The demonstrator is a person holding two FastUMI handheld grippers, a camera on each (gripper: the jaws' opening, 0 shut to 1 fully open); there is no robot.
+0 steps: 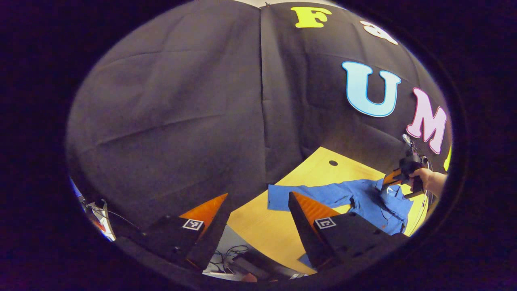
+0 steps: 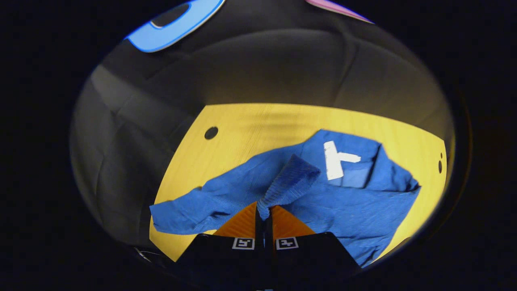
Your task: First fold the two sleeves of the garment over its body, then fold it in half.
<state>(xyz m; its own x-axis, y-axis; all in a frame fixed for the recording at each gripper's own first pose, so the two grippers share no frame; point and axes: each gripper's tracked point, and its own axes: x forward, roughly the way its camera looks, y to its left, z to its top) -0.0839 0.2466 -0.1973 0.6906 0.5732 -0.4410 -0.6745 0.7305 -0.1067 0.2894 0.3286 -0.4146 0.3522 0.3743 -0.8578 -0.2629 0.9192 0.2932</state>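
In the right gripper view, the right gripper (image 2: 263,212) is pressing its two fingers (image 2: 242,224) together on a bunched fold of blue cloth, the cuff end of a sleeve (image 2: 288,184), which is rising from the tips toward one o'clock. Around that pinch the blue shirt (image 2: 355,210) is lying spread on the yellow surface (image 2: 250,121), its body running toward four o'clock and its other sleeve (image 2: 190,210) trailing toward nine o'clock. A white tag (image 2: 333,159) is showing inside the collar at one o'clock. A dark round hole (image 2: 211,132) is sitting in the surface at eleven o'clock, well apart from the cloth, and the black cloth wall (image 2: 282,64) is rising behind the far edge.

In the left gripper view, the left gripper (image 1: 258,202) is holding its fingers (image 1: 305,210) wide apart with nothing between them, above the near edge of the surface (image 1: 262,226). Beyond the tips the shirt (image 1: 363,200) is lying toward three o'clock, one sleeve (image 1: 282,196) stretched flat toward the middle of the view. This view is showing from the outside what the other shows close up: the right gripper (image 1: 389,180) far off at three o'clock, held by a hand (image 1: 424,178), its tips meeting the raised cloth. At six o'clock, below the surface edge, some cables (image 1: 232,252) are lying on the floor.
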